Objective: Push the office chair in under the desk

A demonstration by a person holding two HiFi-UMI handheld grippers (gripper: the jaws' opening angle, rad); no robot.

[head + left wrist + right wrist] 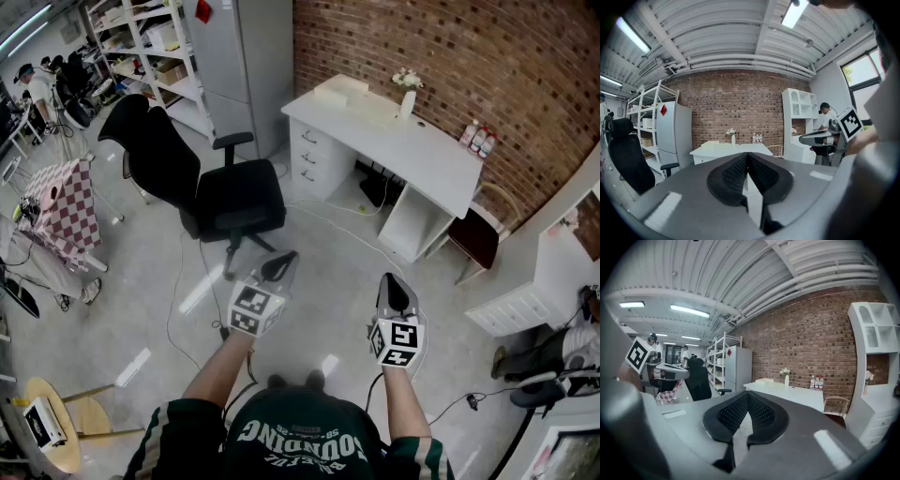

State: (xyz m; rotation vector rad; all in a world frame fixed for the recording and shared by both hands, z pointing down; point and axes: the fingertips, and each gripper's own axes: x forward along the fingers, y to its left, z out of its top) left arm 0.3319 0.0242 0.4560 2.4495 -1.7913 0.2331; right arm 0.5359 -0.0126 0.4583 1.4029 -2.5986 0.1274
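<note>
A black office chair (pixel 211 183) stands on the grey floor, pulled out to the left of a white desk (pixel 384 136) set against the brick wall. Its backrest (pixel 626 159) shows at the left edge of the left gripper view, and the chair (pixel 697 380) appears left of centre in the right gripper view. My left gripper (pixel 281 266) is shut and empty, held in the air short of the chair seat. My right gripper (pixel 396 291) is shut and empty too, further right, pointing toward the desk (pixel 787 392). Both sets of pads (pixel 747 171) meet with nothing between them.
A dark wooden chair (pixel 478 234) stands at the desk's right end, beside a white cabinet (pixel 539 281). A vase with flowers (pixel 407 94) and bottles (pixel 476 139) sit on the desk. A grey locker (pixel 239 56), shelving (pixel 155 47), floor cables (pixel 202 281) and a checkered cloth (pixel 61 211) lie left.
</note>
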